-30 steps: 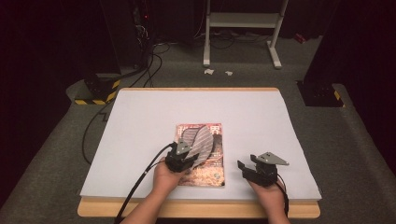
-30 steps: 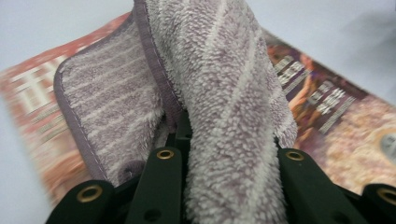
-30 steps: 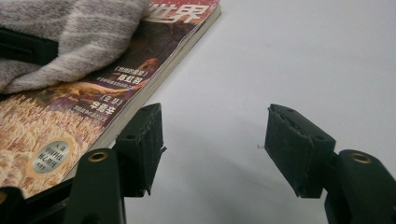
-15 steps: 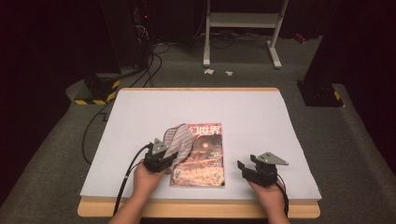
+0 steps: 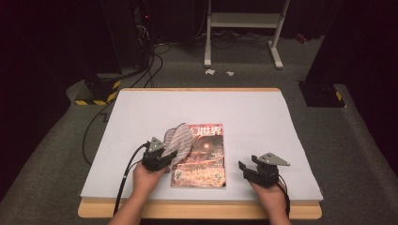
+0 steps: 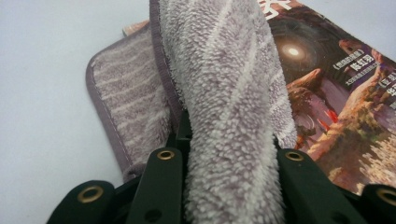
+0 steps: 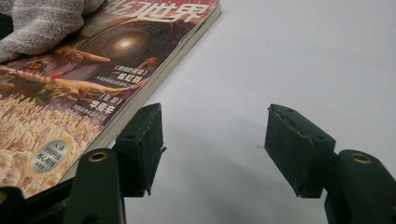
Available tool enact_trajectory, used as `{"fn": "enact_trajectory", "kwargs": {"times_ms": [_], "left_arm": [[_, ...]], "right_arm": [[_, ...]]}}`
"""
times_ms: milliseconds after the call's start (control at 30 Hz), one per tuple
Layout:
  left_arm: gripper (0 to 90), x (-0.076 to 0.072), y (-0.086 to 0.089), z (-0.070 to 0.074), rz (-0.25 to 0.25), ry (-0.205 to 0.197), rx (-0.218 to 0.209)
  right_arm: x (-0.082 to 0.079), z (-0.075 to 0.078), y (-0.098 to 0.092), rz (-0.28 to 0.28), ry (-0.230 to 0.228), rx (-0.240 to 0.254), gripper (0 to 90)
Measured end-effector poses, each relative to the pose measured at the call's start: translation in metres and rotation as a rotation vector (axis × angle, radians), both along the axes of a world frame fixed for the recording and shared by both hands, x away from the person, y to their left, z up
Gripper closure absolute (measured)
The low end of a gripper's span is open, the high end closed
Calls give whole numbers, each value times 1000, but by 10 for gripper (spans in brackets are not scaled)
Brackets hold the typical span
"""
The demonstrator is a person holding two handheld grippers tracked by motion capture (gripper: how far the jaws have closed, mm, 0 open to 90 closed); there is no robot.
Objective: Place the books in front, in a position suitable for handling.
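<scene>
Leftmost, the left gripper is clamped on a striped grey towel, lifted mostly off the magazine just to its right, one corner still draped there. Farther right, the right gripper rests released beside the magazine's edge, holding nothing.

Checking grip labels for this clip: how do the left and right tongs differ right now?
The left tongs are shut on the grey striped towel, lifting it partly off the magazine; the right tongs stand open with nothing between them. The left tongs sit at the magazine's left edge, the right tongs over bare white table beside its right edge. Both have black jaws and are hand-held.
</scene>
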State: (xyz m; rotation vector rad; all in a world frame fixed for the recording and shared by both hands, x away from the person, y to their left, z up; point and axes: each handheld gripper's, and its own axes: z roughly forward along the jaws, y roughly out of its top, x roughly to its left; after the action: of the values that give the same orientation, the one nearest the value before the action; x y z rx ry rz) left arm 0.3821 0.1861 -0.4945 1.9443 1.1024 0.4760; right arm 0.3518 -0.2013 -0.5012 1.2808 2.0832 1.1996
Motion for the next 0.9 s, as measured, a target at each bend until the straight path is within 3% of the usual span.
{"fn": "enact_trajectory", "kwargs": {"times_ms": [300,700,900], "left_arm": [[719,1,-1,10,-10,-25,-19],[719,7,5,26,13,-58,-25],[719,14,5,38,19,-86,2]], "right_arm": [[0,1,-1,0,-3,1,368],[0,0,0,-1,0,1,368],[0,0,0,-2,2,5,368]]}}
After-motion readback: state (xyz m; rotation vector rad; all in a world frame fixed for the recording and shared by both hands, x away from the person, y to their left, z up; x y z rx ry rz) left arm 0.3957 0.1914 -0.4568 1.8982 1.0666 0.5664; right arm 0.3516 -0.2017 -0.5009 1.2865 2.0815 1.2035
